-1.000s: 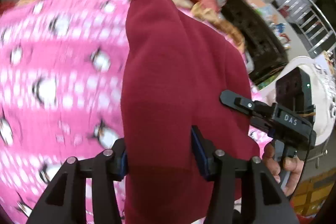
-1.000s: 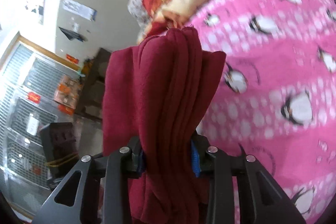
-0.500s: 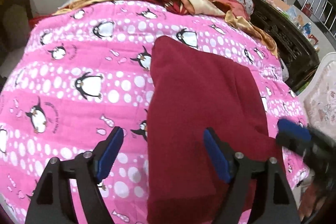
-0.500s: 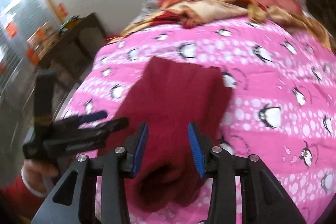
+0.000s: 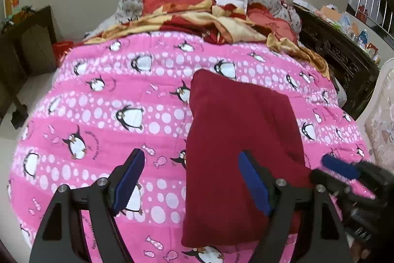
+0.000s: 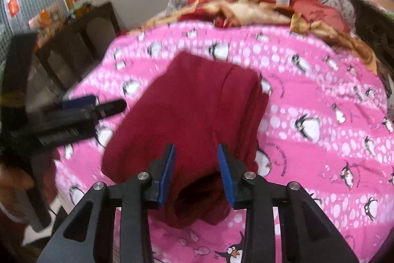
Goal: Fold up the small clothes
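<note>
The folded red garment [image 5: 236, 152] lies flat on the pink penguin blanket [image 5: 103, 115]. The left gripper [image 5: 192, 184] hangs over the garment's near left edge, jaws spread wide and empty. The right gripper [image 6: 196, 173] is above its near end, jaws closing but clear of the cloth. That end is partly hidden behind the fingers, and the right-wrist view is blurred.

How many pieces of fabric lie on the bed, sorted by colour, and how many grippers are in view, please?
Dark red folded garment: 1
Pink penguin blanket: 1
Red and gold crumpled cover: 1
Grippers: 2, the left gripper and the right gripper
Total: 5
</note>
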`<state>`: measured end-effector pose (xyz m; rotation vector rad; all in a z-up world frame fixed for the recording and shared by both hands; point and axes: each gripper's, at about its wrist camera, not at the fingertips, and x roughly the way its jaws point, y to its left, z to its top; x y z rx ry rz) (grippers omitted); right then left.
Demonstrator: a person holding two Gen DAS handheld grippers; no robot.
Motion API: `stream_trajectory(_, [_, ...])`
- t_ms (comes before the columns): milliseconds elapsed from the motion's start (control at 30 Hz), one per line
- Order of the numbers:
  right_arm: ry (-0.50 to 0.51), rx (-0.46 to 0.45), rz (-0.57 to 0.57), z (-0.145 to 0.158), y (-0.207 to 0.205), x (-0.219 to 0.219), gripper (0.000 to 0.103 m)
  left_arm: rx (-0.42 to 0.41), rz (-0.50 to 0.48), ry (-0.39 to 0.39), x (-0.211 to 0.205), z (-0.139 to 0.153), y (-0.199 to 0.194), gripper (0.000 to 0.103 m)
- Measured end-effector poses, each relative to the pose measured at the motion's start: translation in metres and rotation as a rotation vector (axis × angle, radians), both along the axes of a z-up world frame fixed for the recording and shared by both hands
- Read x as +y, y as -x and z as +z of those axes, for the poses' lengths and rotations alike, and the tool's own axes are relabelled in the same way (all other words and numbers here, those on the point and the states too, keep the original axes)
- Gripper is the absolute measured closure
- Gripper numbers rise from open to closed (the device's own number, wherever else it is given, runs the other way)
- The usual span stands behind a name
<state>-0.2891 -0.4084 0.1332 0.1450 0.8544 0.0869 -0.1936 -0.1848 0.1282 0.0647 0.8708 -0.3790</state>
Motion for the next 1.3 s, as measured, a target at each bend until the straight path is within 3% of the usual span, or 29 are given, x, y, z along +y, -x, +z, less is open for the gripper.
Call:
stream_trajectory(167, [0.07, -0.066, -0.059, 0.024, 0.008, 0.006, 0.06, -0.062, 0.003, -0.001, 0.004, 0.017, 0.013, 0.021])
stream_trajectory(400, [0.059, -0.089, -0.087, 0.038, 0.012, 0.011, 0.053, -0.136, 0.006, -0.004, 0.01, 0.035, 0.027, 0.021])
stream_trajectory(1300, [0.044, -0.088, -0.099, 0.041, 0.011, 0.015, 0.053, -0.174, 0.017, -0.02, 0.015, 0.044, 0.036, 0.021])
